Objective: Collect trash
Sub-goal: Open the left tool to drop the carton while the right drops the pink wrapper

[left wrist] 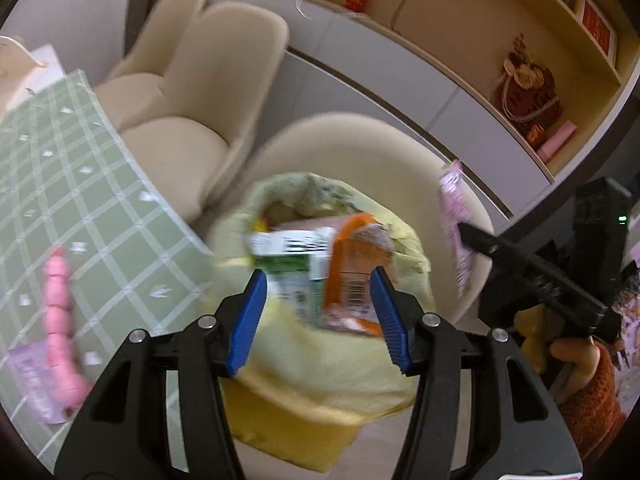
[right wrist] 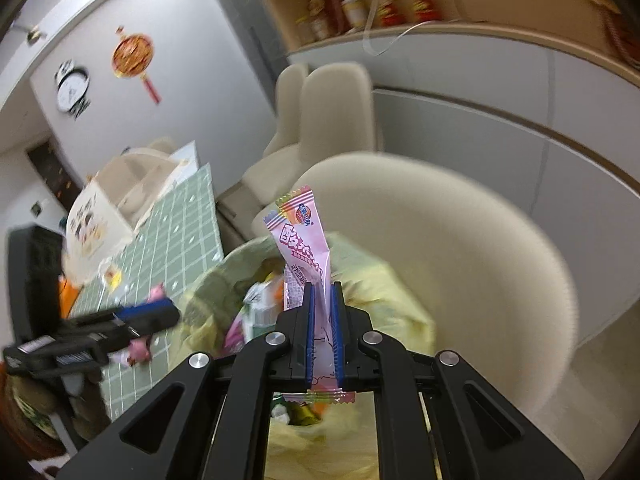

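A yellow trash bag (left wrist: 320, 368) stands open on a cream round chair (left wrist: 360, 140). Inside it lie a green-and-white carton (left wrist: 292, 268) and an orange packet (left wrist: 352, 264). My left gripper (left wrist: 319, 280) hovers open above the bag's mouth, and its blue pads touch nothing. It also shows at the left of the right wrist view as the left gripper (right wrist: 152, 314). My right gripper (right wrist: 323, 286) is shut on a pink candy wrapper (right wrist: 300, 236), held upright over the trash bag (right wrist: 384, 292). From the left wrist view the right gripper (left wrist: 464, 232) holds the pink wrapper (left wrist: 452, 204) by the bag's right side.
A table with a green checked cloth (left wrist: 100, 200) lies left of the bag, bearing a string of pink sausage-like pieces (left wrist: 60, 312) and another pale pink wrapper (left wrist: 30, 376). A second cream chair (left wrist: 192, 100) stands behind. White cabinets and shelves (left wrist: 460, 60) line the back. A person's rust sleeve (left wrist: 592, 392) shows at right.
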Tool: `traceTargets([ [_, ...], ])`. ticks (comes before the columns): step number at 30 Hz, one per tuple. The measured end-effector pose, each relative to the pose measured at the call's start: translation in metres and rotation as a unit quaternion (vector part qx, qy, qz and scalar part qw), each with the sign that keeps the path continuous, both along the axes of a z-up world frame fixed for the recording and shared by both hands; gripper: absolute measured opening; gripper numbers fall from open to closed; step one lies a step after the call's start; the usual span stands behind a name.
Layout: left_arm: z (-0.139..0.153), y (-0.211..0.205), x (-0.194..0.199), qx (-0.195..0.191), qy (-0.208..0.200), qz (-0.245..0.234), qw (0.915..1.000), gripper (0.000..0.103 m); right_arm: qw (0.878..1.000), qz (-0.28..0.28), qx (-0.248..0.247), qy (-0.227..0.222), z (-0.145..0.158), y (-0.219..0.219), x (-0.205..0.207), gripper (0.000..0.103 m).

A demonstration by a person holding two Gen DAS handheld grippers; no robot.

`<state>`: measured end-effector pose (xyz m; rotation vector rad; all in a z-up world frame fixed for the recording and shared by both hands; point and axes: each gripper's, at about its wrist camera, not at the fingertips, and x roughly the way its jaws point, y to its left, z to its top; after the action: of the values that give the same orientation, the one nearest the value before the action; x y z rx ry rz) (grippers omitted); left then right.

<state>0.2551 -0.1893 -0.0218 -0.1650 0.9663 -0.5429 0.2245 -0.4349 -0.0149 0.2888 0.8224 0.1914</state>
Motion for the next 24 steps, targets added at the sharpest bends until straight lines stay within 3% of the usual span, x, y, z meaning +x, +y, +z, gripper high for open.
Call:
traceTargets([
  [5,0.005,0.062,-0.019,0.036,-0.029,0.05,0.9977,0.05,0.999,0.037,-0.004,0.03,-0.028,0.034,0.021,0.009],
  [9,-0.003,0.12,-0.031,0.059,-0.02,0.115,0.9914,0.05,0.997,0.046,-0.024,0.061,-0.053,0.049,0.039,0.009],
  [17,-0.026,0.241,-0.069,0.081,0.013,0.248,0.9653,0.05,0.989,0.031,-0.064,0.127,-0.1,0.059,0.058,0.009],
  [20,-0.034,0.269,-0.078,0.078,0.023,0.274,0.9584,0.05,0.987,0.026,-0.08,0.139,-0.104,0.062,0.06,0.009],
  [24,-0.046,0.288,-0.088,0.069,0.037,0.277,0.9577,0.05,0.983,0.011,-0.097,0.154,-0.103,0.064,0.06,0.01],
])
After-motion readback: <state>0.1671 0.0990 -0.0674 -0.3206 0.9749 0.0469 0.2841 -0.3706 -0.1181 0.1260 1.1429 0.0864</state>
